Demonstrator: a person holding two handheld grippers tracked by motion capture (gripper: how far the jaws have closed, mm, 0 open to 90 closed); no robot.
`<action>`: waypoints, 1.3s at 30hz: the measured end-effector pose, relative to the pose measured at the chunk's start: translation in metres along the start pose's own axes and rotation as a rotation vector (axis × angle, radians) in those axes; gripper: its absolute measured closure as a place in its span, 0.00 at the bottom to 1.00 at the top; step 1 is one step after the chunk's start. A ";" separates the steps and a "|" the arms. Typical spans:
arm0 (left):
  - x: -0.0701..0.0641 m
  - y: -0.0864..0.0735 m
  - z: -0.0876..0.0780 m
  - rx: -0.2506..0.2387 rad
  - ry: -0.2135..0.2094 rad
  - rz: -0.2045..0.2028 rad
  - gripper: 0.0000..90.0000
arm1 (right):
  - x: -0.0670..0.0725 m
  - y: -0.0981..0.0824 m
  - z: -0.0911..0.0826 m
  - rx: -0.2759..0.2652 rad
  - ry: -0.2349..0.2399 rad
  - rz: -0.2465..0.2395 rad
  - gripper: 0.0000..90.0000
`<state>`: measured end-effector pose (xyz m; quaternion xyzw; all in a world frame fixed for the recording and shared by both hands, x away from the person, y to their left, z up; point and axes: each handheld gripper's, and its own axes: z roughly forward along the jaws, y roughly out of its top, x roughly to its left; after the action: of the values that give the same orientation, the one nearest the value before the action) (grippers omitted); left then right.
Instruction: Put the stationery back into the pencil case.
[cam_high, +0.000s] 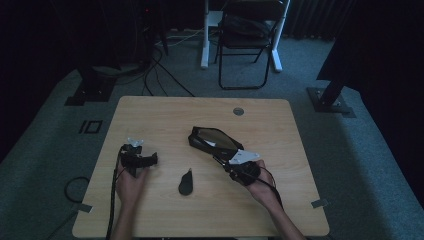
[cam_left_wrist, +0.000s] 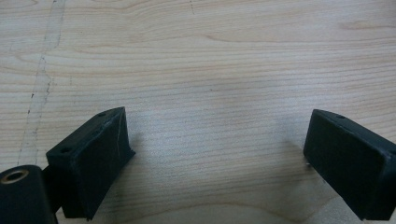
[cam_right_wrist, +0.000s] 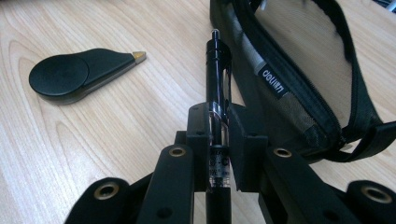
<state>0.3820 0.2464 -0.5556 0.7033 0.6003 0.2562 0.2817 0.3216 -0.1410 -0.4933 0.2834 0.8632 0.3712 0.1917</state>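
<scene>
Your right gripper (cam_right_wrist: 218, 122) is clamped on a black pen (cam_right_wrist: 217, 70), and the pen tip points toward the open pencil case (cam_right_wrist: 299, 79) lying just beside it on the table (cam_high: 165, 110). So the step in hand, as I judge it, is to bring the pen into the case. The pen is not inside yet; it lies along the near edge of the opening. For the next move you should lift the tip a little over the zipper rim, push it in, and then release (the rim is soft and may fold). Your left gripper (cam_left_wrist: 219, 154) rests over bare wood with its jaws wide apart and nothing between them. It could steady the case. The black flat tool (cam_right_wrist: 77, 74) waits well apart on the table.
</scene>
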 end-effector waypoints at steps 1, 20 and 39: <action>0.000 0.000 0.000 0.000 0.000 0.000 0.08 | -0.001 0.001 0.000 -0.003 0.000 -0.004 0.89; 0.000 0.000 0.000 0.001 0.000 0.000 0.08 | -0.003 0.013 -0.002 -0.030 -0.001 -0.001 0.89; 0.000 0.000 0.000 0.000 0.000 0.000 0.08 | -0.010 0.026 -0.005 -0.051 -0.016 -0.007 0.89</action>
<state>0.3820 0.2464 -0.5556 0.7033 0.6003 0.2562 0.2817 0.3356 -0.1346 -0.4694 0.2782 0.8530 0.3901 0.2069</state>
